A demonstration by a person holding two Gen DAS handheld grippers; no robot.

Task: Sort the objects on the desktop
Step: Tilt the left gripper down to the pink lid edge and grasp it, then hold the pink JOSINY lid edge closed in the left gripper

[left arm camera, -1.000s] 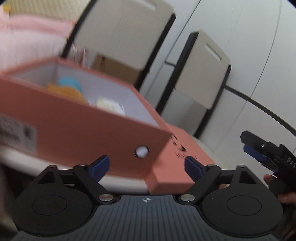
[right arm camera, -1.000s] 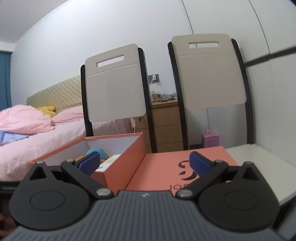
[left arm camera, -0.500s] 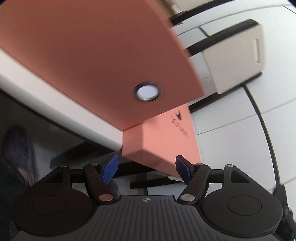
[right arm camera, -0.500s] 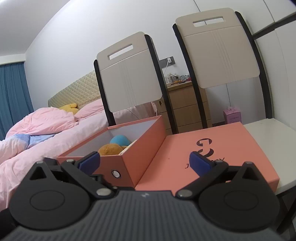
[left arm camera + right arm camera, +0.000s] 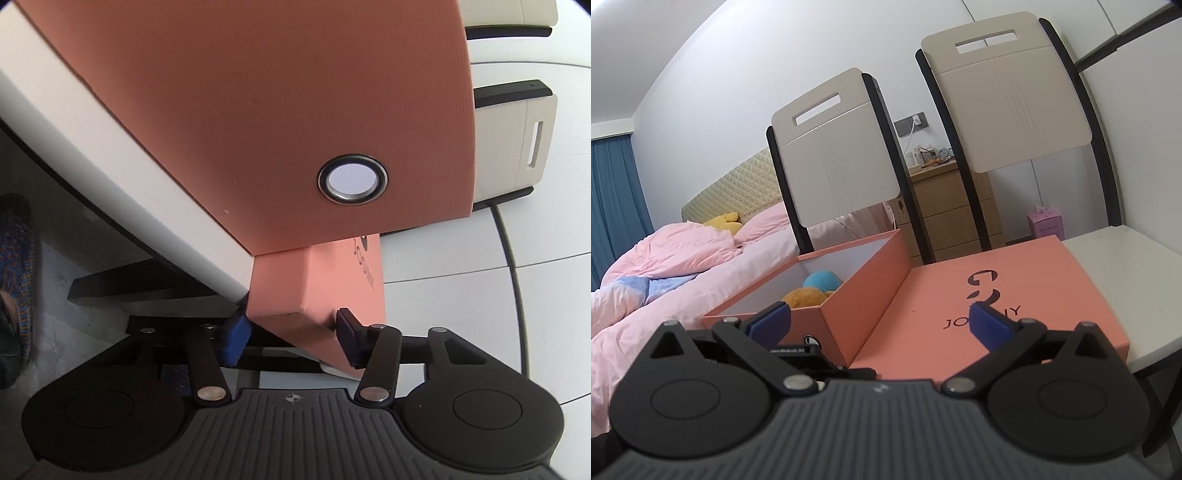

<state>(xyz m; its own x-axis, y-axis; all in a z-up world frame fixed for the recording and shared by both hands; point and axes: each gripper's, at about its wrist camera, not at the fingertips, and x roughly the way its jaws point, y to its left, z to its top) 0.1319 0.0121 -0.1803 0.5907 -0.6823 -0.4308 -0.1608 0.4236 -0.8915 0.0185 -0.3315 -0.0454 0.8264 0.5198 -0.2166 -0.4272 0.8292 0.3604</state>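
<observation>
L gripper (image 5: pixel 291 338) closing round matte coral cardboard lid (image 5: pixel 325 291) corner; R gripper (image 5: pixel 879 325) spread, empty.

A: How much of the box (image 5: pixel 258 110) shows from the left wrist?

B: One outer wall; its inside is hidden, and its top runs off the frame.

A: From the right wrist?

B: The toys (image 5: pixel 812 291) sit half behind the near wall. The right gripper's pad (image 5: pixel 991 326) covers middle letters on the lid (image 5: pixel 979 295). Dresser (image 5: pixel 945 206) clutter is too small to tell.
</observation>
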